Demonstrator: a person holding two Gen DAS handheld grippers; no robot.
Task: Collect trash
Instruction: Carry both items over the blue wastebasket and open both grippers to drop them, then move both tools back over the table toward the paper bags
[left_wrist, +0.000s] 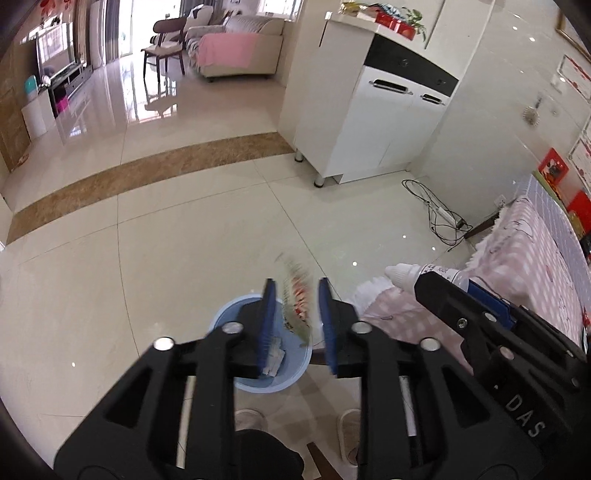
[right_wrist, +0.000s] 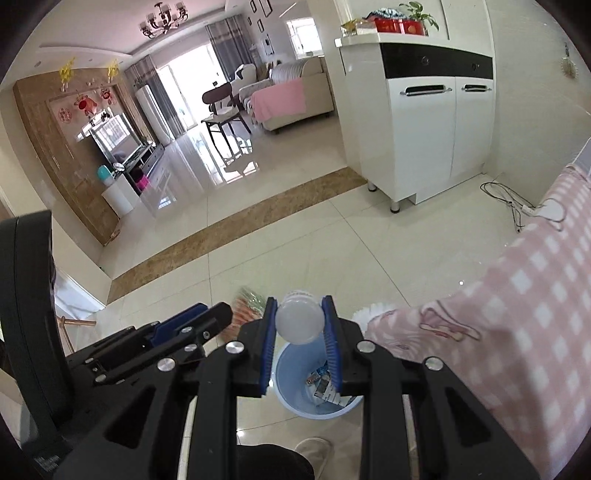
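Nearest, on the floor below both grippers, stands the blue bin (left_wrist: 291, 376) with some paper scraps already lying in its bottom — it is the target the coming move turns on.

The left gripper (left_wrist: 295, 314) hangs directly over the bin's far rim, its jaws spread apart with a crinkled snack wrapper (left_wrist: 297, 295) blurred between them. Whether the pads touch the wrapper cannot be told; it looks loose and about to drop, its long axis running up and away from the bin.

The right gripper (right_wrist: 298, 321) pinches a white plastic bottle (right_wrist: 298, 320) across its body, the bottle's long axis pointing forward along the fingers. The bin (right_wrist: 291, 380) lies just below and slightly near of that bottle, so opening the jaws there should probably send it in.

Right of the bin, the pink checked cloth (right_wrist: 517, 314) drapes down; further off stands the white cabinet (right_wrist: 424, 140).
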